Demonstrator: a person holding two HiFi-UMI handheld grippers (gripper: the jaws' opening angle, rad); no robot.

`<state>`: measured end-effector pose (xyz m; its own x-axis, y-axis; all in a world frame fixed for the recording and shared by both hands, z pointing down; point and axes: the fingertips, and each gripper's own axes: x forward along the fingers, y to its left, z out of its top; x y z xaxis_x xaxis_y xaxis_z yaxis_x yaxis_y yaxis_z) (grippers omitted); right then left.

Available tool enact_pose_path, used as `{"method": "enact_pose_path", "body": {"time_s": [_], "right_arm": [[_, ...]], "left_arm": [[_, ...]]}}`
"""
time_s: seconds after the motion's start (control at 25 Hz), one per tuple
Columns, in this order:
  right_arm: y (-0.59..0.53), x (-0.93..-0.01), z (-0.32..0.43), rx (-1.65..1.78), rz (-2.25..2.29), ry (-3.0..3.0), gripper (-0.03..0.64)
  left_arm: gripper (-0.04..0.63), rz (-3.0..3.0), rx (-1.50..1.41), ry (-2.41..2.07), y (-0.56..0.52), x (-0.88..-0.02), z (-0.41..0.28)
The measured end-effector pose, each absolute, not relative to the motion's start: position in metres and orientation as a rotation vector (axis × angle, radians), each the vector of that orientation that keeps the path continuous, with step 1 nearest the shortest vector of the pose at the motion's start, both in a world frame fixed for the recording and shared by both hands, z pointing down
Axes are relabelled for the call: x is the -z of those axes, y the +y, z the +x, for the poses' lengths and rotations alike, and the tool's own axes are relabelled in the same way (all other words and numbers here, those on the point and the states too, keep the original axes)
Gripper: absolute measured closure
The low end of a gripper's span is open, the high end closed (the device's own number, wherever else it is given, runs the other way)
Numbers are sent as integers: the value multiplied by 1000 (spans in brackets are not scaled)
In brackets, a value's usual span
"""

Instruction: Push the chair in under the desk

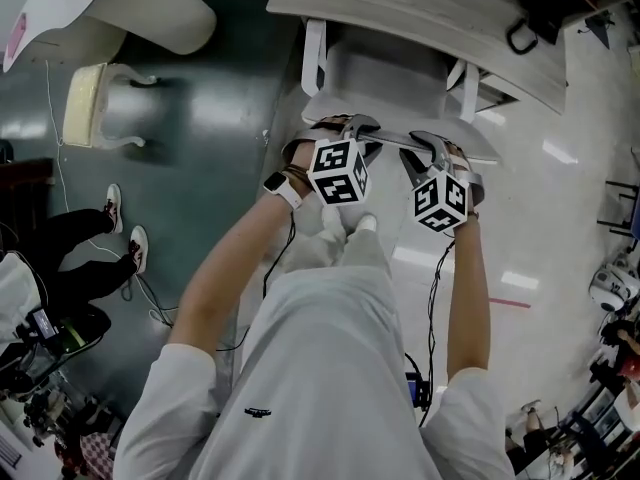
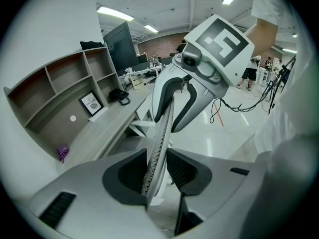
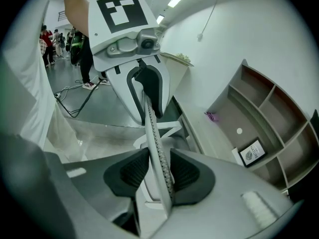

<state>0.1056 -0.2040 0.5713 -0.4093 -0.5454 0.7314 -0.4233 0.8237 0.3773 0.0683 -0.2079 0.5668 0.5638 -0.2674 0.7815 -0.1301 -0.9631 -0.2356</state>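
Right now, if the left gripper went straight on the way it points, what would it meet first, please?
The chair backrest: its top edge already sits between the left gripper's jaws. Straight along that edge, the right gripper comes next, though how far is unclear.

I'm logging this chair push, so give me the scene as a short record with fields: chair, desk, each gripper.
Chair: white chair, seat partly under the desk
Desk: pale wood-grain desk, ahead of the chair
Left gripper: closed on the chair's perforated backrest edge
Right gripper: closed on the same edge, beside the left
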Motion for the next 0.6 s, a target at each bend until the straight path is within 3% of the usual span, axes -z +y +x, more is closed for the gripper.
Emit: {"method": "enact_pose_path", "body": {"time_s": [0.6], "right_arm": [[-285,-566,107,230,764,-2046,472]], "left_arm": [[463,-2608,1343,334,-291,-562,71]]}}
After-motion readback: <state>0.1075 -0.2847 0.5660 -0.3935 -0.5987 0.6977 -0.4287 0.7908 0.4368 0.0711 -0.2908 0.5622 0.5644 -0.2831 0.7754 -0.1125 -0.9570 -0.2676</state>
